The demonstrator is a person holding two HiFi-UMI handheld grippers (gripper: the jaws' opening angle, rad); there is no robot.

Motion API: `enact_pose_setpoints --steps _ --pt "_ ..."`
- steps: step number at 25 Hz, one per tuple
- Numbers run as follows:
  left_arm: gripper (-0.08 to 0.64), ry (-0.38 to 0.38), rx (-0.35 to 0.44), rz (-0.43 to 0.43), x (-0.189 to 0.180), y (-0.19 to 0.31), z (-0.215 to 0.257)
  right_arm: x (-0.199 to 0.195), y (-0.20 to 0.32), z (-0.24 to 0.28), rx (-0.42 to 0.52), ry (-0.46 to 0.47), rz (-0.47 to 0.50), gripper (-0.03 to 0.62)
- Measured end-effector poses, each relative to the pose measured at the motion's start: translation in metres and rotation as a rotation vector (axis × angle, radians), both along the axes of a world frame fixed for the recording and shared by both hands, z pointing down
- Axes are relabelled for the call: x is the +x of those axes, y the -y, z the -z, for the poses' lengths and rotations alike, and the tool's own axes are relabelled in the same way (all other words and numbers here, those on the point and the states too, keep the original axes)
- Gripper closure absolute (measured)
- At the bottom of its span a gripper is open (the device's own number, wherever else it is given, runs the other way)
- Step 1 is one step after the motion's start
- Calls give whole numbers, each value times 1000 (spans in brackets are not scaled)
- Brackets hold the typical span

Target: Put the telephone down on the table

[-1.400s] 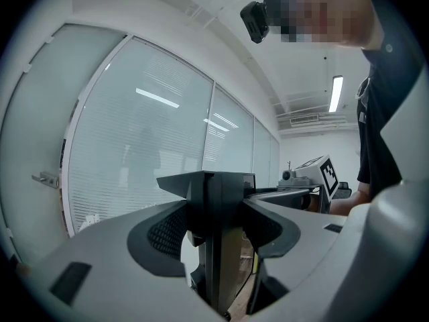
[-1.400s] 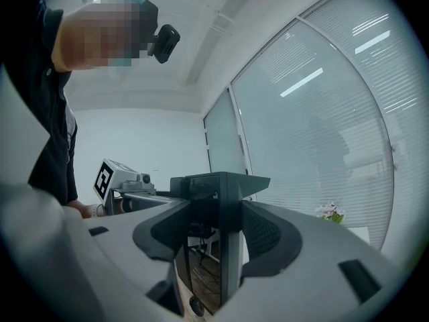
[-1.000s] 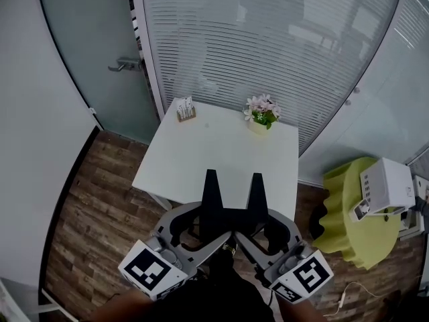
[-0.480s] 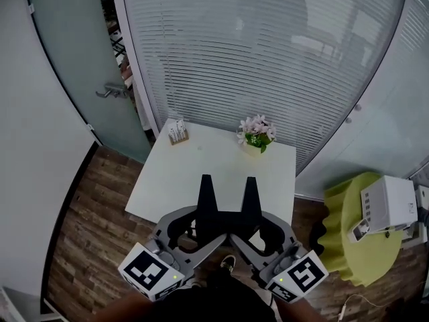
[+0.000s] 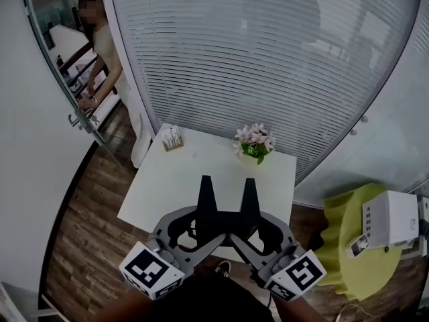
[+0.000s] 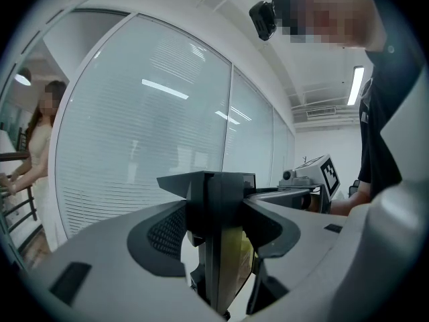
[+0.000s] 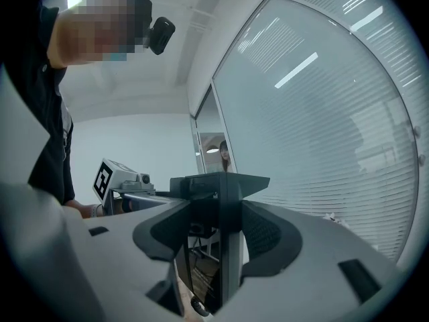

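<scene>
The left tongs [image 5: 206, 188] and right tongs [image 5: 249, 188] are both pressed shut on nothing, side by side over the near part of a white square tabletop [image 5: 175, 180]. A flowerpot [image 5: 254, 147] and a card holder [image 5: 171, 139] stand along its far edge, before a glass wall with blinds [image 5: 268, 59]. The telephone [image 5: 389, 219] sits on a green stool [image 5: 338, 250] well to the right, on the wooden floor [image 5: 87, 233]. A person [image 5: 107, 52] stands at far left.
</scene>
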State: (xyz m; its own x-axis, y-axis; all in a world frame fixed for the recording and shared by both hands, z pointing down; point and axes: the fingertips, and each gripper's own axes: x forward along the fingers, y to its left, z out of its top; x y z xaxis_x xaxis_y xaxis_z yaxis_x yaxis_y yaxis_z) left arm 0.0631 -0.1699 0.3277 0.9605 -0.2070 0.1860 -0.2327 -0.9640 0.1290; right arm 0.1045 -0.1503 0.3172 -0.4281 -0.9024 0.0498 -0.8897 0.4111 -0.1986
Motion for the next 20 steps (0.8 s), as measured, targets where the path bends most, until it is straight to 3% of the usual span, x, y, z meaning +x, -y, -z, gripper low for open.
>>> enact_pose_setpoints --steps 13,20 --pt "298 42 -69 -54 24 65 -35 23 63 -34 -89 53 -53 341" --pt "298 89 -162 -117 28 109 -69 26 104 -72 -184 92 -113 341"
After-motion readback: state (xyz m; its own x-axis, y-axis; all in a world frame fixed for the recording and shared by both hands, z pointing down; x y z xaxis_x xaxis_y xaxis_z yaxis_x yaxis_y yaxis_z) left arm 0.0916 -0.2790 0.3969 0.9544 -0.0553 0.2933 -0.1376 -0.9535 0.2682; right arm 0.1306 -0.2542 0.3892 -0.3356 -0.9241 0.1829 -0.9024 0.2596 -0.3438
